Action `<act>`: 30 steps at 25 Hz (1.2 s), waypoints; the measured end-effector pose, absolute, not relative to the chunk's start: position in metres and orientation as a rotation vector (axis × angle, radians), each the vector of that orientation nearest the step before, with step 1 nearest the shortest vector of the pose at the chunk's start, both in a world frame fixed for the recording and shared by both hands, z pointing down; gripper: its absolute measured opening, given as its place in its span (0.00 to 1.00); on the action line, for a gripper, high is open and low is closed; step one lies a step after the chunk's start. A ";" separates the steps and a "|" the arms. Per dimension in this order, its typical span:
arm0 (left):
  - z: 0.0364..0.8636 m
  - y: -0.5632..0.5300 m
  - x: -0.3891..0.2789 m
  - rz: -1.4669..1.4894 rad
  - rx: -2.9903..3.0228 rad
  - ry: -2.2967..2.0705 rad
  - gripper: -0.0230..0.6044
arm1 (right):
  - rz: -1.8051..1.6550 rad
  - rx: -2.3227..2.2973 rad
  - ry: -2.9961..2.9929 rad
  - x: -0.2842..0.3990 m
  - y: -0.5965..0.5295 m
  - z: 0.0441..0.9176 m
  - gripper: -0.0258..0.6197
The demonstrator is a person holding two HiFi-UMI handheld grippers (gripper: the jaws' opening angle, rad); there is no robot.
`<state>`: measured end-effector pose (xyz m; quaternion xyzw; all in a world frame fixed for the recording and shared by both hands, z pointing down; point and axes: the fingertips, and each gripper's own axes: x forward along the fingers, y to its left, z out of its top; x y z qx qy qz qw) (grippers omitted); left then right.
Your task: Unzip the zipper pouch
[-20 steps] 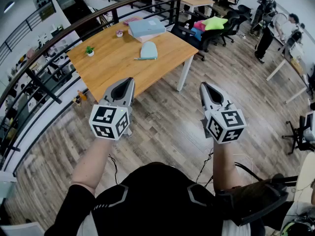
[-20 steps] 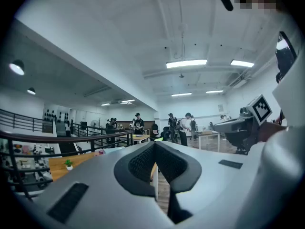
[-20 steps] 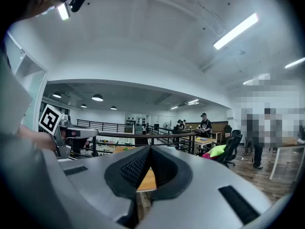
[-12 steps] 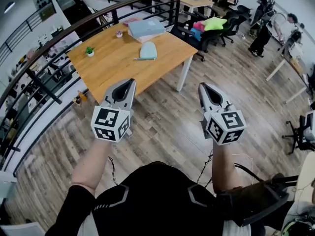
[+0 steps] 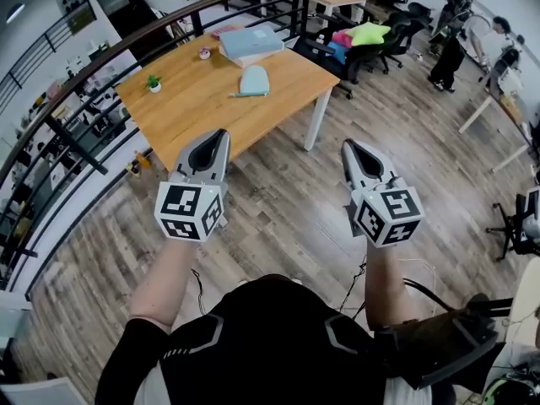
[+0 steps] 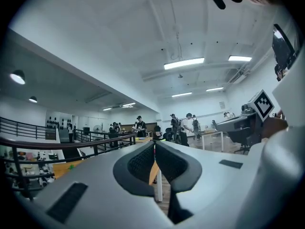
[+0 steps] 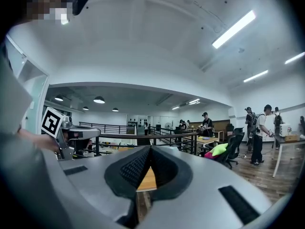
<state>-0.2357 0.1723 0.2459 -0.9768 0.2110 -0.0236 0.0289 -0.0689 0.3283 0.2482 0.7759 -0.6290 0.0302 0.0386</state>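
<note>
The zipper pouch (image 5: pixel 253 80), pale blue and rounded, lies flat on the wooden table (image 5: pixel 190 112) near its right end, far ahead of me. My left gripper (image 5: pixel 221 134) is held in the air in front of the table's near edge, shut and with nothing in it. My right gripper (image 5: pixel 347 145) hangs over the wooden floor to the right of the table, also shut and empty. In the left gripper view the left gripper (image 6: pixel 154 146) has its pads together; in the right gripper view so does the right gripper (image 7: pixel 150 149). Neither gripper view shows the pouch.
A stack of pale blue books (image 5: pixel 251 44), a small potted plant (image 5: pixel 153 84) and a small pink object (image 5: pixel 204 56) share the table. A dark railing (image 5: pixel 101 66) runs behind it. Office chairs with a green cushion (image 5: pixel 369 34) and people (image 5: pixel 447 53) stand at the far right.
Almost nothing differs. The table sits a touch higher in the head view, and both grippers stay shut in about the same places.
</note>
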 end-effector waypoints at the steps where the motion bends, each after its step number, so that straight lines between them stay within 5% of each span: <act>1: 0.246 0.173 -0.235 -0.070 -3.014 0.646 0.09 | 0.093 2.377 -1.933 -0.069 0.328 0.249 0.06; 13: 0.256 0.183 -0.218 -0.054 -3.025 0.642 0.10 | 0.103 2.361 -1.994 -0.055 0.331 0.256 0.14; 17: 0.262 0.192 -0.206 -0.091 -3.010 0.607 0.32 | 0.110 2.356 -1.988 -0.043 0.337 0.260 0.27; 22: 0.263 0.198 -0.188 -0.091 -3.019 0.601 0.38 | 0.112 2.342 -1.996 -0.026 0.342 0.262 0.36; 30: 0.270 0.205 -0.158 -0.091 -2.995 0.639 0.39 | 0.085 2.300 -2.045 0.004 0.353 0.270 0.36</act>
